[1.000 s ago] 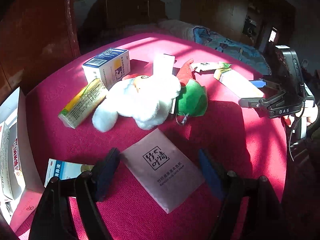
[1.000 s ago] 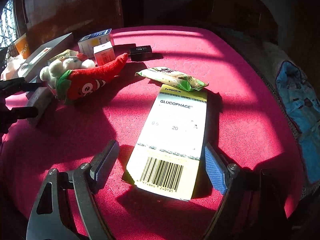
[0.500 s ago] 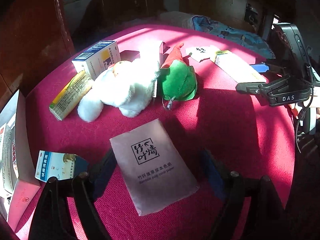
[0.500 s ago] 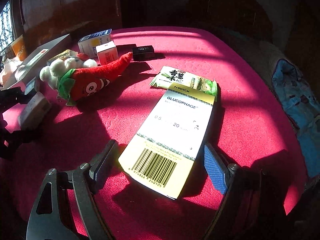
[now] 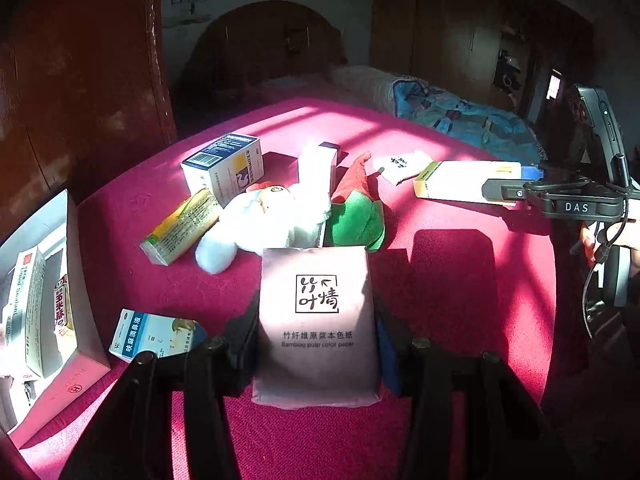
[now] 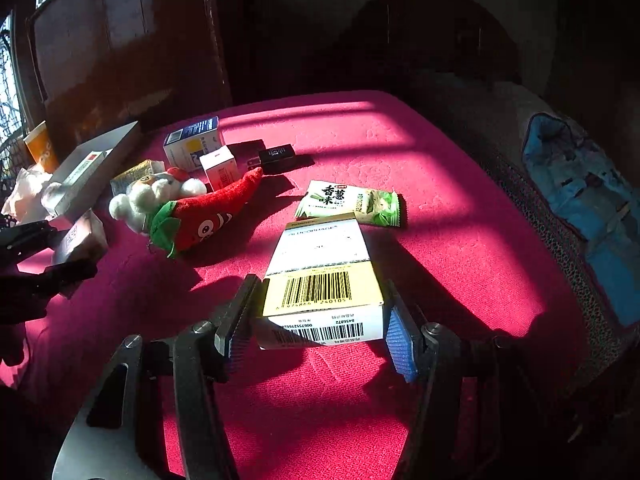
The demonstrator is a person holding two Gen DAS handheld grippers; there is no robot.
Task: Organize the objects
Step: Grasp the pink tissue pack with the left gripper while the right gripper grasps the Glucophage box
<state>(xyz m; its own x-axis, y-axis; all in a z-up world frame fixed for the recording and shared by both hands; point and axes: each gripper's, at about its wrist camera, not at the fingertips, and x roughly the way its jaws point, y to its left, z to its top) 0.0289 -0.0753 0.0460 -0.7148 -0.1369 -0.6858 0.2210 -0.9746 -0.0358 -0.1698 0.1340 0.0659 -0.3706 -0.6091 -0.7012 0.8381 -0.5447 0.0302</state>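
1. The left gripper pinches a pink tissue pack printed "Bamboo pulp color paper". Its jaws are closing, with both pads against the pack's sides, and the pack's far end is tilted up off the red cloth.
2. The right gripper clamps a white and yellow Glucophage medicine box at its barcode end. Its jaws are closing too, pads touching the box's two sides, and the near end is raised above the cloth.
3. Both held things sit near the front edge of the bed, which is covered in a red textured cloth.
4. Just beyond the medicine box lies a green snack packet, touching or almost touching the box's far end.
5. Toward the bed's middle lie a red chili plush toy with a green top and a white plush animal, pressed against each other.
6. Behind the toys stand a blue and white medicine box, a small white box and a small black box. A yellow and green carton lies beside the white plush.
7. Near the left edge, a blue and white nasal spray box lies flat beside an open grey storage box that holds more cartons.
8. A blue patterned quilt lies past the right edge of the red cloth.
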